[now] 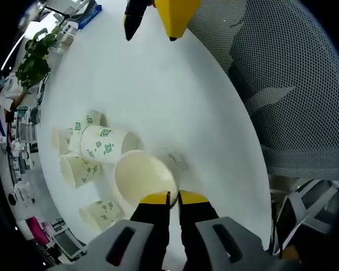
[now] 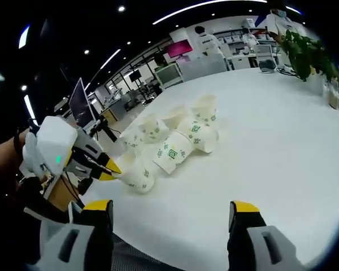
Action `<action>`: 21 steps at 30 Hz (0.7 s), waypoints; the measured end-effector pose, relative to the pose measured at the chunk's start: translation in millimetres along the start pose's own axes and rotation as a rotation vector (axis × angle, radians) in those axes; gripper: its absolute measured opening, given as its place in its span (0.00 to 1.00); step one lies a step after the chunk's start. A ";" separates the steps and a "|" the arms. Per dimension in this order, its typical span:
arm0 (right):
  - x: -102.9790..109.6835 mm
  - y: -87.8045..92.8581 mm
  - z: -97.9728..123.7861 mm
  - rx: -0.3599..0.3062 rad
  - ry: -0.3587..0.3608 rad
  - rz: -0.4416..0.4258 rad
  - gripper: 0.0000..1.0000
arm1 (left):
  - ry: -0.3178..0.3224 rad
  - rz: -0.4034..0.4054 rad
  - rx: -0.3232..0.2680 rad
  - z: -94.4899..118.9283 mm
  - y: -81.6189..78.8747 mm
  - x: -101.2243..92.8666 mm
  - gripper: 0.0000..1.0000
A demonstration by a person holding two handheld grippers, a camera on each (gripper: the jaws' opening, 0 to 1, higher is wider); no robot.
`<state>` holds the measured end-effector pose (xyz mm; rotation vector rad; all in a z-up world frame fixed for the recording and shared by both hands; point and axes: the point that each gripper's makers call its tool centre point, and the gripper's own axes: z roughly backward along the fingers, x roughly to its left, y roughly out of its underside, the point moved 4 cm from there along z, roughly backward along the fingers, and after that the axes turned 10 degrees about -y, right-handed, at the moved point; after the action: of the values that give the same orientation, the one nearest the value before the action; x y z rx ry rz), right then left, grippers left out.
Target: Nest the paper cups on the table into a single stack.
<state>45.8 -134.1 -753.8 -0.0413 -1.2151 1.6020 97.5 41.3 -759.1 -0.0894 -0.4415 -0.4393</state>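
Several white paper cups with green prints lie and stand in a cluster [image 1: 96, 149] on the round white table [image 1: 175, 101]. My left gripper [image 1: 174, 197] is shut on the near rim of one cup [image 1: 142, 176], whose open mouth faces the camera. In the right gripper view the same cluster [image 2: 178, 138] lies mid-table. At its left end the left gripper [image 2: 110, 169] pinches the nearest cup [image 2: 137, 176]. My right gripper [image 2: 172, 207] is wide open above the table's near edge, with nothing between its jaws. It also hangs over the far side of the table [image 1: 151, 37] in the left gripper view.
A grey mesh office chair [image 1: 288, 84] stands against the table's edge. A potted plant [image 2: 308, 51] sits at the table's far side. Beyond it are a monitor [image 2: 79, 99], desks and people in an office. White table surface [image 2: 271, 130] lies bare right of the cups.
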 end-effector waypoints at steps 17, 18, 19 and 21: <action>-0.9 1.4 0.9 0.006 0.005 -0.002 0.86 | 0.008 0.155 -0.097 21.4 -1.3 -0.1 0.25; -0.9 1.4 1.0 0.006 0.005 -0.003 0.86 | 0.004 0.176 -0.107 23.7 0.3 1.2 0.26; -1.1 1.3 1.0 0.004 0.005 -0.003 0.86 | -0.005 0.221 -0.119 27.7 3.8 4.0 0.27; -2.7 1.5 1.0 0.006 0.007 -0.004 0.86 | -0.017 0.301 -0.146 34.7 9.2 9.6 0.28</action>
<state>45.4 -136.6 -755.8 -0.0407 -1.2047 1.6009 95.6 51.9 -723.6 -0.2974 -0.4049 -0.1742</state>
